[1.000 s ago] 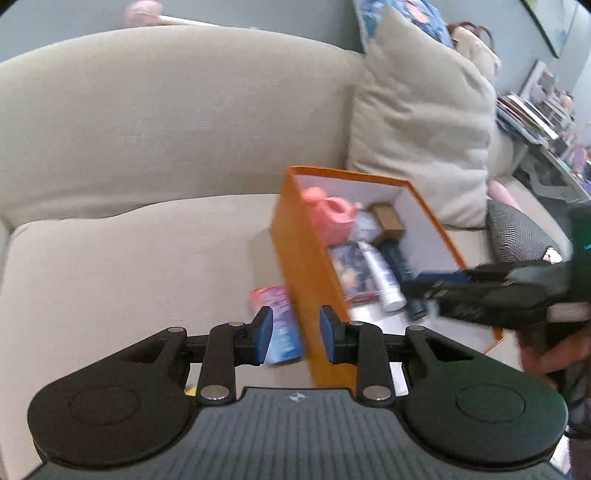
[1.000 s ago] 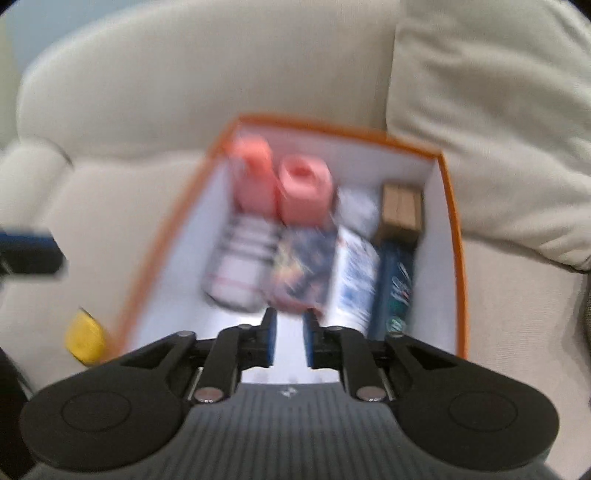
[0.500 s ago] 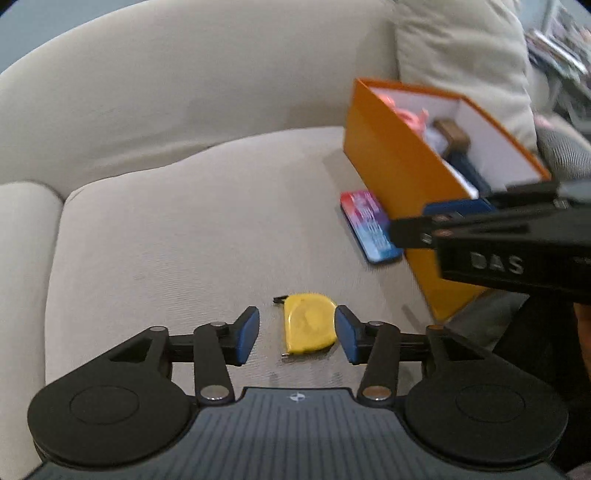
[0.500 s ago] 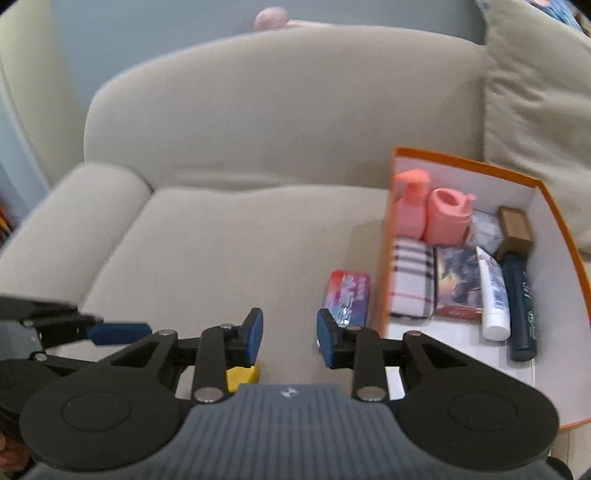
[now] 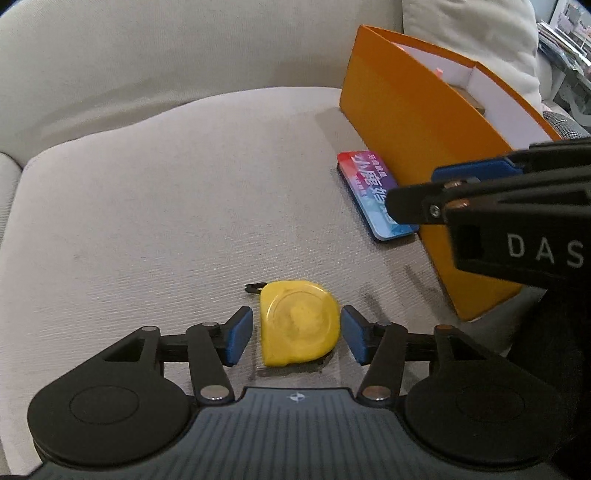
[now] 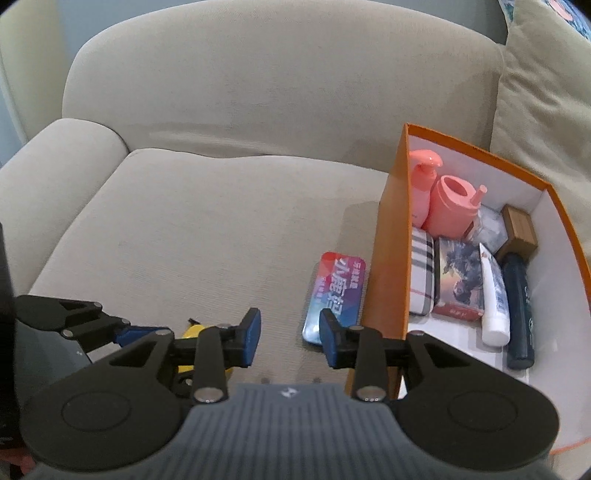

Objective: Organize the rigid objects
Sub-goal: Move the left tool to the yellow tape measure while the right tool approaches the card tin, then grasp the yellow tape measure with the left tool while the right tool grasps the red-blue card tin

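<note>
You are working in a home living room. A beige fabric sofa [image 6: 229, 206] fills both views, with a padded armrest [image 6: 62, 155] on one side and a loose cream cushion [image 5: 476, 33] leaning against its back. An orange box [image 6: 388, 258] on the seat holds household toiletries: a pink pump bottle [image 6: 423, 192], a white tube [image 6: 493, 295] and a dark bottle [image 6: 519, 306]. Stacked books or magazines [image 5: 565, 40] sit on furniture beyond the sofa.

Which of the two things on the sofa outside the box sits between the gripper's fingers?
The yellow tape measure, between the open left gripper fingers. The colourful tin lies farther off, beside the orange box.
</note>
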A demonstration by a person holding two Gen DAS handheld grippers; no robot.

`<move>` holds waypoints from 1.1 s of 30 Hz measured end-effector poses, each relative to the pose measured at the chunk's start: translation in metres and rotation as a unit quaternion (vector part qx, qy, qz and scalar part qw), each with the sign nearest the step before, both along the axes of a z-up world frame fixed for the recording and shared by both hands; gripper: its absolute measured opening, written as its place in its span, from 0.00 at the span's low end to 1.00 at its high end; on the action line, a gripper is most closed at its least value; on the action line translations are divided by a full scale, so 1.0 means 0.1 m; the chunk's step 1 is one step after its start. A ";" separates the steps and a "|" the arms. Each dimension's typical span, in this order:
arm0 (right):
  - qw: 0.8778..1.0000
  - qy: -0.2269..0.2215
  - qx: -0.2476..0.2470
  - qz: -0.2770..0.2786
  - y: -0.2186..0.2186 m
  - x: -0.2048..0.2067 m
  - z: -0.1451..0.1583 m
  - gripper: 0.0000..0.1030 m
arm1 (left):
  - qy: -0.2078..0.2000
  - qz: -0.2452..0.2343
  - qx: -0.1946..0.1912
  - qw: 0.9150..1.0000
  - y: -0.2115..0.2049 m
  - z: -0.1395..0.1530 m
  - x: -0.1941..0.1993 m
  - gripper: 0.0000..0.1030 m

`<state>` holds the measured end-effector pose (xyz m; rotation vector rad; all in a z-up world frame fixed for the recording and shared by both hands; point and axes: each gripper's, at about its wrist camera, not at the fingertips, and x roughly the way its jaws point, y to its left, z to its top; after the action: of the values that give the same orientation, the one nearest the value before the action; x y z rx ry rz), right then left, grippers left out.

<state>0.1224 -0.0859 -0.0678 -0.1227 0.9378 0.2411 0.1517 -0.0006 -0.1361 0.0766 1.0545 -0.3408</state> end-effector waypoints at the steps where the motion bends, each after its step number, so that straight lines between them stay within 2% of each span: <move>1: 1.000 -0.001 -0.005 0.001 0.02 0.01 0.00 0.36 | -0.001 -0.002 0.001 1.000 -0.01 -0.02 0.01 0.62; 4: 1.000 -0.005 -0.020 0.006 0.06 0.02 -0.01 0.37 | 0.004 -0.013 0.006 1.000 -0.03 -0.08 0.00 0.56; 8: 0.999 -0.011 -0.044 0.009 0.11 0.05 -0.04 0.37 | -0.003 -0.009 0.001 1.000 0.01 -0.06 -0.02 0.55; 13: 0.996 -0.018 -0.082 0.018 0.26 0.06 -0.07 0.37 | -0.036 0.061 0.014 0.997 0.26 0.06 -0.01 0.55; 17: 0.987 -0.006 -0.158 0.011 0.49 0.18 -0.22 0.37 | -0.033 0.131 0.007 0.991 0.58 0.09 0.05 0.55; 19: 0.980 0.003 -0.197 0.003 0.60 0.27 -0.33 0.38 | -0.031 0.150 0.003 0.988 0.69 0.09 0.05 0.55; 24: 0.969 0.025 -0.245 -0.019 0.70 0.46 -0.60 0.39 | -0.031 0.160 -0.008 0.987 0.71 0.08 0.11 0.55; 28: 0.964 0.043 -0.259 -0.032 0.70 0.51 -0.75 0.40 | -0.019 0.164 -0.022 0.986 0.76 0.06 0.12 0.55; 33: 0.958 0.035 -0.284 -0.033 0.71 0.54 -0.82 0.43 | -0.014 0.160 -0.017 0.987 0.73 0.01 0.15 0.55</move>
<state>0.1766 -0.0145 -0.1503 -0.6138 1.0595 -0.0940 0.1664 0.0721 -0.1348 -0.1180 1.0148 -0.0655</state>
